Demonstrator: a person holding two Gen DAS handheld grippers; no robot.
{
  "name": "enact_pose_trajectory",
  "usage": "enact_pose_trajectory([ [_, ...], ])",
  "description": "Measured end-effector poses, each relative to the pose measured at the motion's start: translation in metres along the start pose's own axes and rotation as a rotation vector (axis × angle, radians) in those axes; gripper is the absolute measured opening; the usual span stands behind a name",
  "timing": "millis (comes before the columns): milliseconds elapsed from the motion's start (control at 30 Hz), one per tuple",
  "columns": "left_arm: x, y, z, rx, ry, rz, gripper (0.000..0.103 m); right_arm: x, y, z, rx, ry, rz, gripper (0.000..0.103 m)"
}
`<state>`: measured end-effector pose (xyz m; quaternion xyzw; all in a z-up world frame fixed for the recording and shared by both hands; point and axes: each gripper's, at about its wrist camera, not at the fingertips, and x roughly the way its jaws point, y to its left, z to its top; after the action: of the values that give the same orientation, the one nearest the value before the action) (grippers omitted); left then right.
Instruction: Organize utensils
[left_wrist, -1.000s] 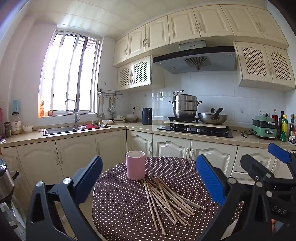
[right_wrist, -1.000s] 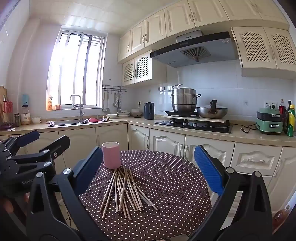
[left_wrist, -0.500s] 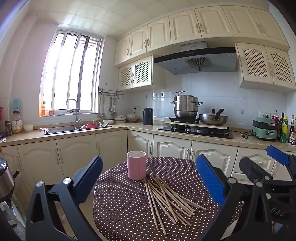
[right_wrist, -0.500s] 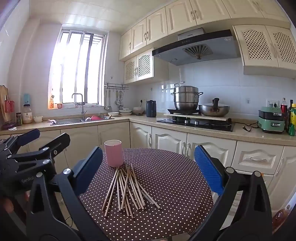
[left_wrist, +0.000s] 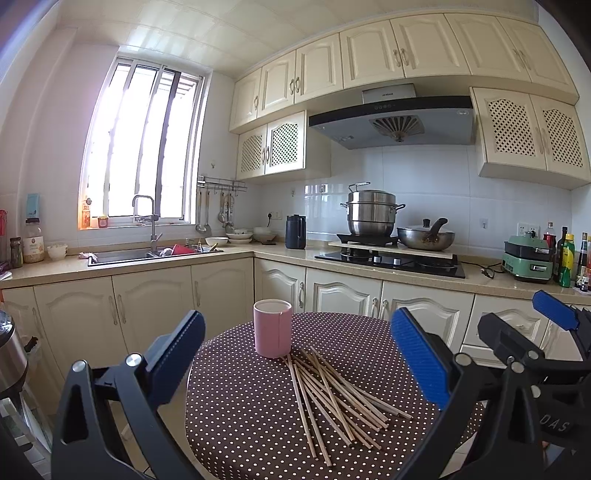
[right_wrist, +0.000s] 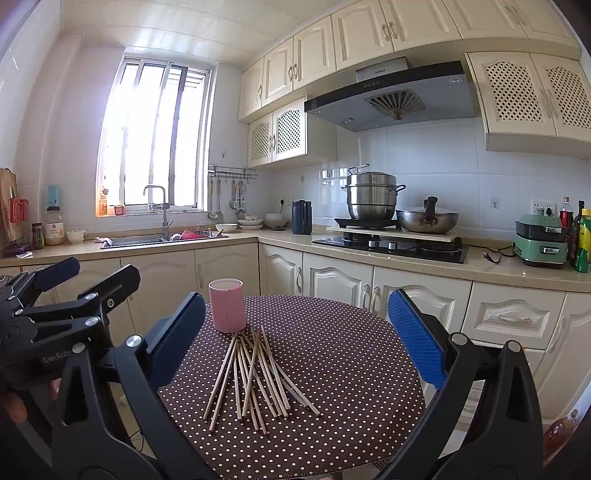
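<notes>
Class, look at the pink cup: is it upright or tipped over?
Upright. The cup stands on its base on the dotted table, open rim facing up, beside the loose chopsticks.

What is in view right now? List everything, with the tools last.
chopsticks: a loose pile, too overlapped to count, light wood, table centre, by the cup
cup: one, pink, upright, far edge of table
table: one, round, brown cloth with white dots
steamer pot: one, steel, on the stove
wok: one, steel, right of the pot
kettle: one, dark, on the counter
left tool: open, empty
right tool: open, empty
</notes>
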<state>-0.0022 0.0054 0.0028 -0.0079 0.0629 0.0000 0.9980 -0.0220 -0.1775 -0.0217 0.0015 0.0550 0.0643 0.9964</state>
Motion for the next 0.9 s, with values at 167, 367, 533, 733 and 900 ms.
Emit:
enact_pose_trajectory([
  [167,-0.0005,-0.0003,0.0,0.0,-0.003,-0.001,0.099,-0.0016,-0.0012,0.0015,0.003,-0.004,0.002,0.097],
  [367,-0.0007,-0.0002,-0.0002,0.0,-0.003,0.001,0.099,-0.0023,-0.003,0.0013,0.008,0.001,0.001,0.097],
  [533,-0.0007,-0.0009,-0.001,0.001,-0.001,0.0,0.099,-0.0023,-0.0039,0.0011,0.008,0.004,0.001,0.097],
  [733,-0.0004,-0.002,-0.0013,-0.001,0.002,0.0,0.099,-0.0031,-0.0054,0.0012,0.009,0.003,-0.003,0.097],
  [900,-0.0003,-0.003,-0.002,0.0,0.002,0.002,0.099,-0.0031,-0.0058,0.0009,0.012,0.006,-0.002,0.097],
])
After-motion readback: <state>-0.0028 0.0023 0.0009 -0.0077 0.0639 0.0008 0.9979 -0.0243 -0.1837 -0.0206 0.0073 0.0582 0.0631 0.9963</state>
